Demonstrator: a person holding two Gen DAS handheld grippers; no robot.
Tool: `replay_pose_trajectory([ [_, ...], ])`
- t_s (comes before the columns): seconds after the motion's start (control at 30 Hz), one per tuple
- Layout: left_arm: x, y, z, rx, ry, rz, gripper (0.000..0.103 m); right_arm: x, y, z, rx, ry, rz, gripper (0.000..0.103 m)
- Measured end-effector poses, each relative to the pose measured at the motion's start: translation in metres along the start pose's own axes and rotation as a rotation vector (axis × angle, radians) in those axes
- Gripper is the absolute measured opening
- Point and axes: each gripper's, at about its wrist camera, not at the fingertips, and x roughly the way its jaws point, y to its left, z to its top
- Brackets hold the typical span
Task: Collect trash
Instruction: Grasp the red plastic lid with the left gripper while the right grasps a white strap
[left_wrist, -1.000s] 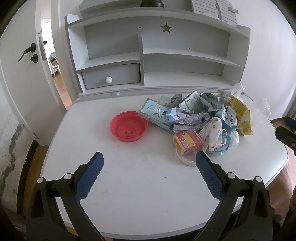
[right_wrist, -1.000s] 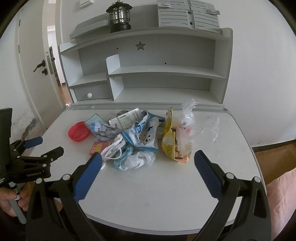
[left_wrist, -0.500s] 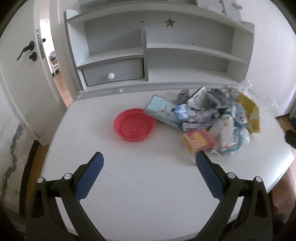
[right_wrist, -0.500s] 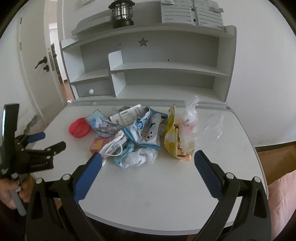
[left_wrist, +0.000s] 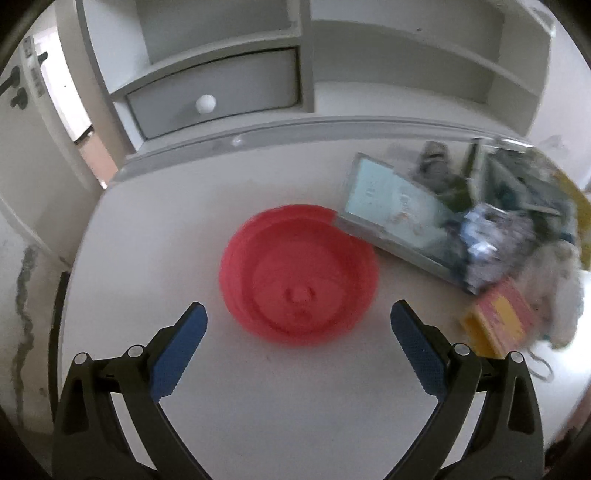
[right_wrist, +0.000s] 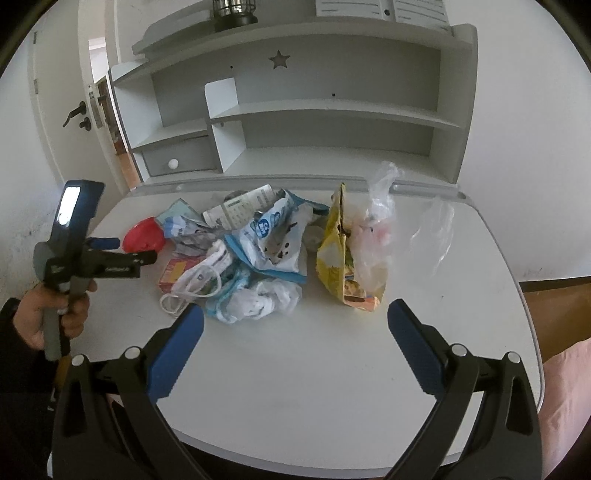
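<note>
Facing your left hand-held gripper (left_wrist: 297, 314), spread wide and empty, the red bowl (left_wrist: 298, 273) lies just ahead, centred between its fingers. Your right hand-held gripper (right_wrist: 295, 317), also spread, sits farther off.

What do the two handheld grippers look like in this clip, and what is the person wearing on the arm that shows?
Both are alike: the left gripper and right gripper have black angled arms with silver rivets and blue ridged pads on the fingers. Seen from the right wrist view, the left one has a grey handle and carries an upright blue block with a bright panel on top. The hand holding it comes out of a dark sleeve.
</note>
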Motion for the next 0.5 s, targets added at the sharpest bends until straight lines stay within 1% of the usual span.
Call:
replay_pose_trajectory([
  [0.1,0.008,0.002,0.008,0.007,0.008,0.011,0.097,0.007,-0.001,0.000,-0.002,0.016,-0.004,0.096],
  [0.17,0.011,0.005,0.012,-0.001,0.014,0.016,0.097,0.011,0.000,0.001,0.001,0.023,0.010,0.096],
  [0.27,0.015,0.008,0.015,-0.019,0.024,-0.011,0.096,0.018,0.009,0.002,-0.005,0.035,0.040,0.096],
  [0.3,0.015,0.009,0.016,-0.025,0.017,-0.024,0.092,0.020,0.013,0.002,-0.010,0.039,0.053,0.096],
  [0.33,0.015,0.009,0.015,-0.027,0.011,-0.034,0.081,0.022,0.017,0.003,-0.014,0.042,0.060,0.096],
  [0.4,0.010,0.008,0.013,-0.021,-0.009,-0.021,0.080,0.026,0.025,0.005,-0.020,0.044,0.078,0.096],
  [0.43,0.007,0.008,0.011,-0.018,-0.015,-0.018,0.080,0.029,0.030,0.007,-0.017,0.046,0.087,0.094],
  [0.47,0.003,0.008,0.009,-0.017,-0.022,-0.025,0.080,0.031,0.034,0.009,-0.014,0.049,0.096,0.089],
  [0.5,-0.001,0.008,0.006,-0.013,-0.028,-0.032,0.080,0.034,0.038,0.011,-0.012,0.055,0.106,0.085],
])
